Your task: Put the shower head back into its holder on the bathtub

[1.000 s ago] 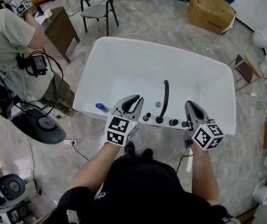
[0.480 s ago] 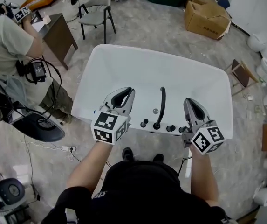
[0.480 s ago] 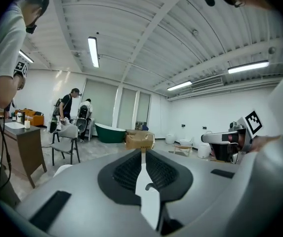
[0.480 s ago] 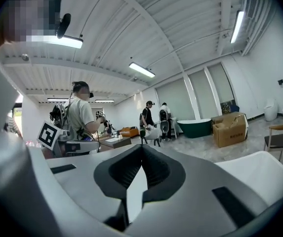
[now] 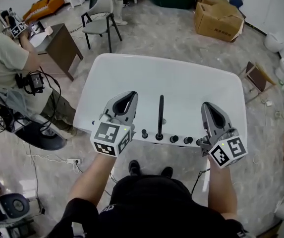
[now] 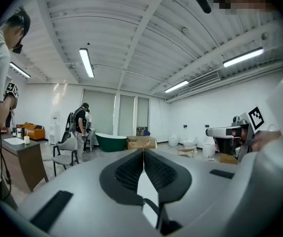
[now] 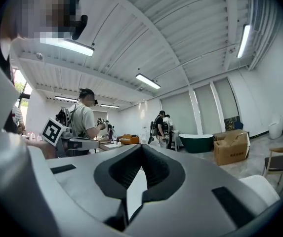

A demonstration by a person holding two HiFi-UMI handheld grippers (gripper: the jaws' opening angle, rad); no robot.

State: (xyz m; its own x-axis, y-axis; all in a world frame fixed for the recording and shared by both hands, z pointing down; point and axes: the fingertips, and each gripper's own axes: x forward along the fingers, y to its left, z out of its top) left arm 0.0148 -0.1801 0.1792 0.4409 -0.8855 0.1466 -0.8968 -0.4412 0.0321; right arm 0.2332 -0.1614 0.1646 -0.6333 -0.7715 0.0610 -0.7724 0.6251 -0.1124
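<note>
Shower head (image 5: 160, 114) is apparently sitting in its holder (image 5: 159, 137) on bathtub (image 5: 132, 73) rim, so nothing seems left; I'm holding left gripper (image 5: 127, 95) and right gripper (image 5: 207, 106) closed, empty, above that rim.

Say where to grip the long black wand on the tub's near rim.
Likely mid-shaft on the black wand, jaws closing across it from either side, coming in from the near rim. It is long and slim, free above its base between the knobs.

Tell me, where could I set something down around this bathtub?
Bare: the bathtub basin, between far rim and black knobs; the floor between that rim, the chair and the cardboard box. Crowded: the near rim with its knobs, the cabled floor at left.
</note>
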